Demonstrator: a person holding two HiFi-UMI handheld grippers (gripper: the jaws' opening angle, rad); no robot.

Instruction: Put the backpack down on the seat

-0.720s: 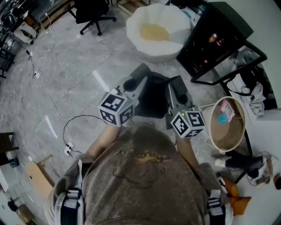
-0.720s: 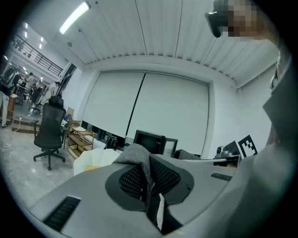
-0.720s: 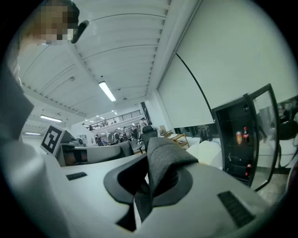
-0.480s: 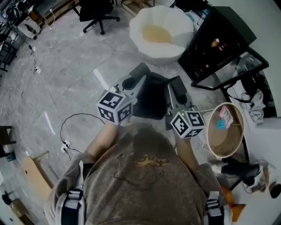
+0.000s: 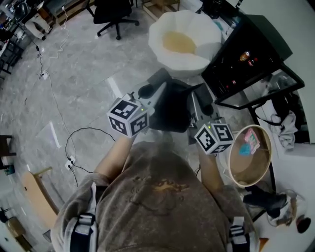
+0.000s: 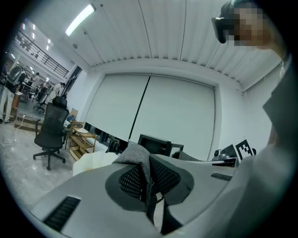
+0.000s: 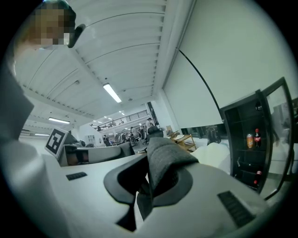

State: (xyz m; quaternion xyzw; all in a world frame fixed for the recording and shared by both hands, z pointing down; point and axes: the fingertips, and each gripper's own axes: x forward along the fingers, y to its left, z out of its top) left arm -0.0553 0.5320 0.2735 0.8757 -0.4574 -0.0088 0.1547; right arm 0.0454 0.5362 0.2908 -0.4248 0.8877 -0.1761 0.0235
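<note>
A black backpack hangs in front of me between both grippers, above the marble floor. My left gripper is shut on one grey shoulder strap, pinched between its dark pads. My right gripper is shut on the other grey strap. The seat, a white petal-shaped chair with a yellow cushion, stands just beyond the backpack. It also shows low in the left gripper view as the white seat and in the right gripper view as the white seat.
A black cabinet with a glass door stands right of the seat. A round wooden side table with small pink and blue items is at my right. A black office chair stands far left, and a cable lies on the floor.
The seat and cabinet have drawn slightly closer and the side table has slid lower in the head view. Both grippers keep their hold on the straps.
</note>
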